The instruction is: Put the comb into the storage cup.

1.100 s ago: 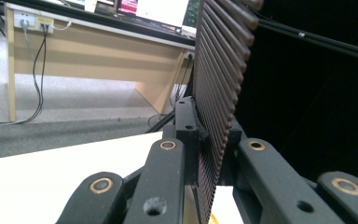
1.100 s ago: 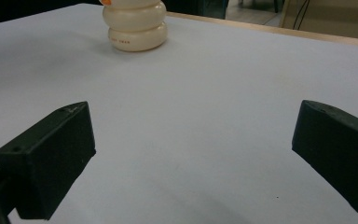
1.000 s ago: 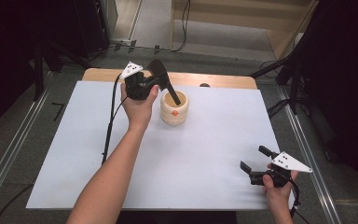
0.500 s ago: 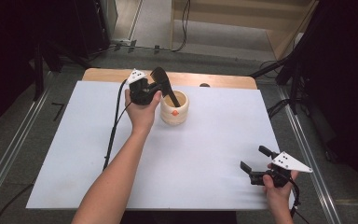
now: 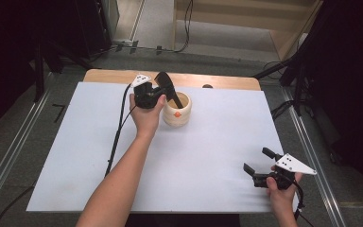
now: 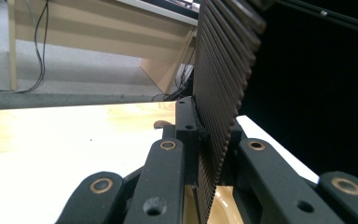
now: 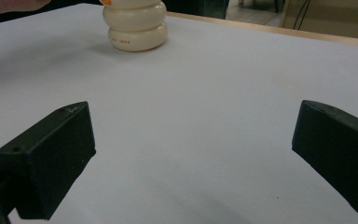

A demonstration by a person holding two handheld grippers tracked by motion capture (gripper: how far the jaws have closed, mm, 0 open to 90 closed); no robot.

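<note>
While the left gripper lowers its load toward the pot, each view gives its own pointers.

High view – held thing: the left gripper (image 5: pixel 157 92) is clamped on a flat black ribbed comb-like tool (image 5: pixel 167 90), near the far edge of the white table sheet (image 5: pixel 208 156).
High view – long axis: the tool runs slantwise, its broad end up and away, its narrow end down inside the mouth of the cream ringed ceramic pot (image 5: pixel 177 109).
High view – other hand: the right gripper (image 5: pixel 258 166) hovers low at the near right corner, well apart from the pot, jaws spread and nothing between them.

Left gripper view – grip: both jaws are pressed flat on the ribbed tool (image 6: pixel 223 88), which rises steeply between them and tilts right at the top; the pot's pale rim (image 6: pixel 223 210) shows just below.
Left gripper view – advice: I judge it best to keep the grip firm and ease the lower end straight down the pot's middle, clear of the rim, letting go only once it rests.

Right gripper view – jaws: wide apart over bare sheet (image 7: pixel 191 140).
Right gripper view – pot: the pot (image 7: pixel 135 23) stands upright far ahead, so steadying it seems unnecessary unless it tips.
</note>
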